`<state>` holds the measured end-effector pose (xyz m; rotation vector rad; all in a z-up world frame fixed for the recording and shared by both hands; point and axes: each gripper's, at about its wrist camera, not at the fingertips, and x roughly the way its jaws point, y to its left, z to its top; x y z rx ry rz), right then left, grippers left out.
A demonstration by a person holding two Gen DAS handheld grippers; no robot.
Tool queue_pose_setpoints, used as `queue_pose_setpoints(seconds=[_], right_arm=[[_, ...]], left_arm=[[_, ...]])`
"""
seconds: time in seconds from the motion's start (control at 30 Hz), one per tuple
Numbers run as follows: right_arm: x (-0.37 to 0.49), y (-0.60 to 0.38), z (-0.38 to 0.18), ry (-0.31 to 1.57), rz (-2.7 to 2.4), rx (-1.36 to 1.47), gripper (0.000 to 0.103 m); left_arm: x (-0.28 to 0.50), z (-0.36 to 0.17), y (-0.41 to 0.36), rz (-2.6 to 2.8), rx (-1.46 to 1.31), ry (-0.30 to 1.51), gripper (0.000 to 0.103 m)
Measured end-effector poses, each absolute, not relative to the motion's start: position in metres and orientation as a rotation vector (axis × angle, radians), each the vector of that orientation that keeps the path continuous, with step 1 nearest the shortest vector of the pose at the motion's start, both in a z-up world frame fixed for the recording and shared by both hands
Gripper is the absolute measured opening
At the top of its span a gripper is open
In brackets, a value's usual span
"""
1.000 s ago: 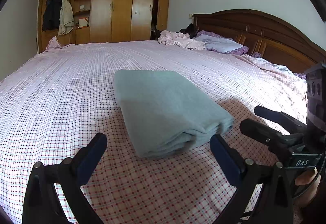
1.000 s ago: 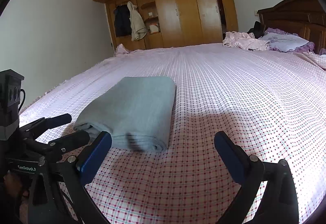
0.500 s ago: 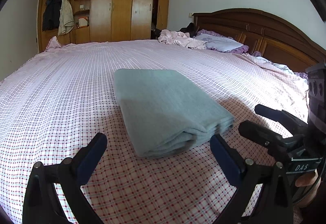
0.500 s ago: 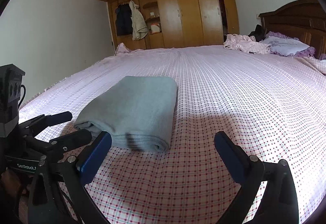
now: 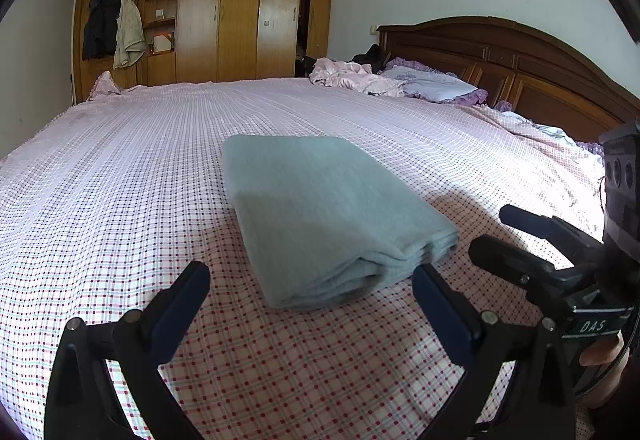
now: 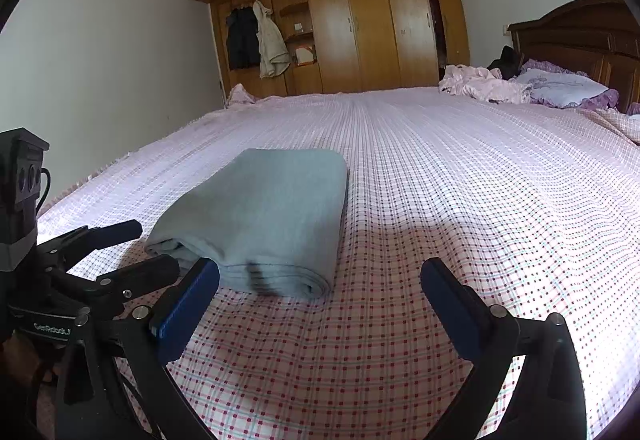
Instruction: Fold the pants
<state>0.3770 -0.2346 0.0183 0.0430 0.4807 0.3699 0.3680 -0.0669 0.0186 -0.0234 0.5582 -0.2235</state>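
Note:
The grey-blue pants (image 5: 320, 208) lie folded into a thick rectangle on the checked bedspread (image 5: 120, 200), their layered edge facing me. My left gripper (image 5: 312, 292) hovers open just short of that edge, touching nothing. In the right wrist view the same pants (image 6: 264, 216) sit left of centre. My right gripper (image 6: 320, 284) stands open, empty, to the right of the bundle's near corner. Each gripper appears in the other's view: the right gripper (image 5: 520, 236) at the far right, the left gripper (image 6: 132, 248) at the far left.
A wooden headboard (image 5: 520, 68) runs along the right, with a purple pillow (image 5: 432, 84) and crumpled pink cloth (image 5: 352, 76) before it. A wooden wardrobe (image 5: 224, 8) with hanging coats (image 5: 116, 24) fills the far wall. Bedspread stretches wide around the pants.
Both grippers have drifted slightly, tilting the views up a little. The folded pants have not moved and both grippers stay open.

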Motion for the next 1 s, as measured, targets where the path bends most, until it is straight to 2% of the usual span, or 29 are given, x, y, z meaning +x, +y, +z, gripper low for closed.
queue_pose_setpoints(seconds=[1.0], right_arm=[[0.3825,-0.237,0.0166,0.495,0.374,0.046,0.098]], left_arm=[[0.368,0.0173,-0.0687,-0.225,-0.022,0.56,0.103]])
